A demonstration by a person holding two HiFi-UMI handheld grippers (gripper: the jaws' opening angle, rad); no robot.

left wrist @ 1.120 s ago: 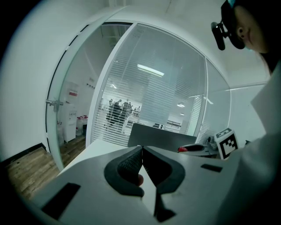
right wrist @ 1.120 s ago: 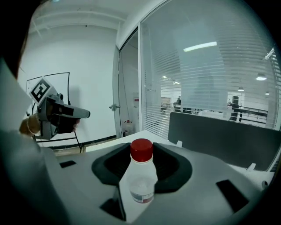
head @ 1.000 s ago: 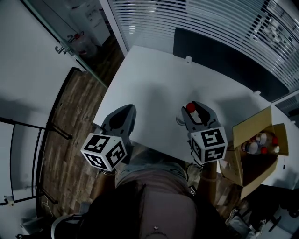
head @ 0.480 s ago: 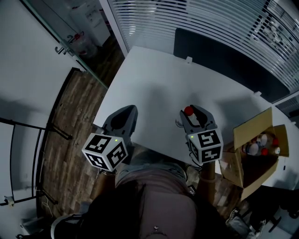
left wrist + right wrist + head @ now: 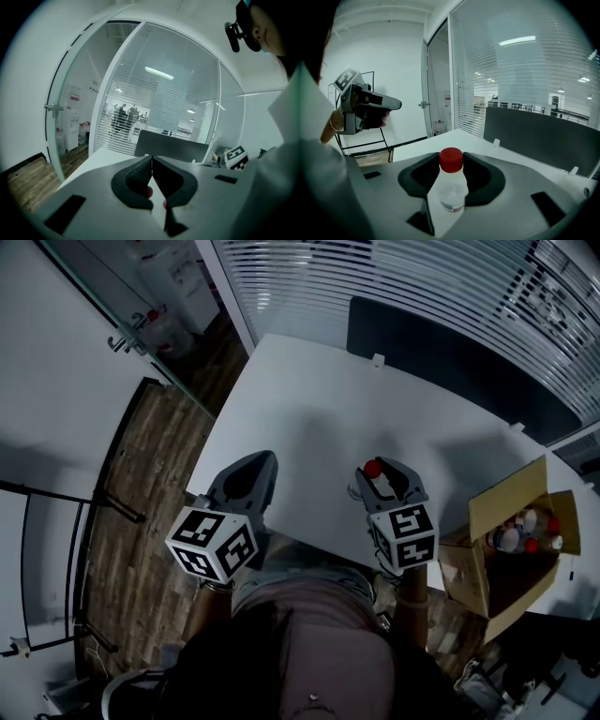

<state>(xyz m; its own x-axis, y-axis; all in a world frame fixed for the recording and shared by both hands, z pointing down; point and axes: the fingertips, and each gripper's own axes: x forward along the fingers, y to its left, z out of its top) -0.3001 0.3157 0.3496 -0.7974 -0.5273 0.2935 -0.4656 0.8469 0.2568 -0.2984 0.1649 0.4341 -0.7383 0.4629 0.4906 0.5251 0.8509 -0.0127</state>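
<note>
My right gripper [image 5: 381, 476] clamps a small red-capped bottle [image 5: 450, 186] just above the near edge of the white table [image 5: 309, 395]. My left gripper [image 5: 152, 163], jaws pressed together on nothing, hangs at the table's near left corner.

My left gripper [image 5: 251, 468] hangs over the near edge of the table [image 5: 319, 399], well left of my right gripper [image 5: 382, 480]. A bottle [image 5: 373, 469] stands between the right jaws, above the table. A panel [image 5: 450, 362] lines the far edge. Right of me sits a box [image 5: 491, 500] with bottles [image 5: 511, 536] inside.
</note>
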